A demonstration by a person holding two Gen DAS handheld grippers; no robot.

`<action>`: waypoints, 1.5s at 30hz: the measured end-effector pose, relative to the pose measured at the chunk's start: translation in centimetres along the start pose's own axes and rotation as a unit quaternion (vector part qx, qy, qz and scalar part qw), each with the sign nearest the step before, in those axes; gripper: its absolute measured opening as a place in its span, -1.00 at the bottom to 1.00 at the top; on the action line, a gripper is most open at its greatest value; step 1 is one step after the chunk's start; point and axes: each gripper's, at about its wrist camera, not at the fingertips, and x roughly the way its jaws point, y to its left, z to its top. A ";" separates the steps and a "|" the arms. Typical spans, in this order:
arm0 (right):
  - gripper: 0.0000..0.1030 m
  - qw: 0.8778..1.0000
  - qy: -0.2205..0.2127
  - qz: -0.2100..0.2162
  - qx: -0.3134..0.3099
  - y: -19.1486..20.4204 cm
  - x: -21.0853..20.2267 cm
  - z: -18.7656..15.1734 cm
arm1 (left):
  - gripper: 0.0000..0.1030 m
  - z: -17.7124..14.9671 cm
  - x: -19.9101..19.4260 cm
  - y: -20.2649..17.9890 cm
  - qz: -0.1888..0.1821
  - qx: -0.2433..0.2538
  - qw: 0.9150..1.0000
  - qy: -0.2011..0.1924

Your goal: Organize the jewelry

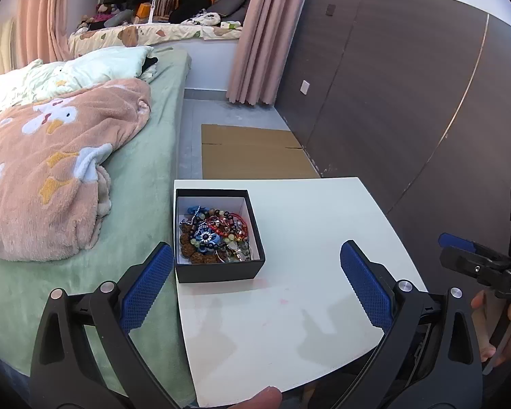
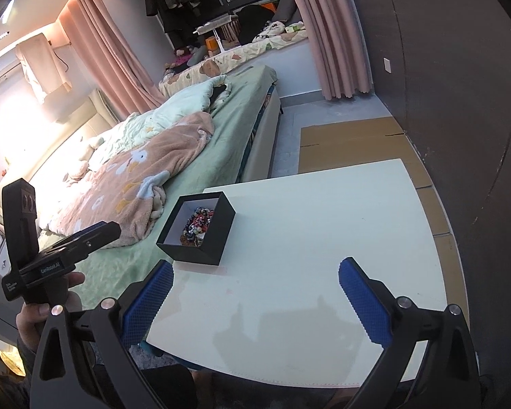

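Bedside worktop carried one box, jewelry heaped inside. Left gripper and right gripper: both spread wide, empty, hovering short of box. Stage undetermined; heap fitted sorting pending or completed.

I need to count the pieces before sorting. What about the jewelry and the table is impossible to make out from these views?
- Jewelry, left wrist view: tangled in a heap, so single pieces cannot be counted; lower ones are buried.
- Jewelry, right wrist view: the box wall hides part of it; beads too small.
- Table near edge, both views: cut off behind the open tongs.
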 end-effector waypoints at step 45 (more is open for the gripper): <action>0.85 1.000 -0.004 -0.003 -0.008 0.3 -0.9 0.7 | 0.90 0.4 -1.6 -1.4 0.023 0.018 0.999 -0.019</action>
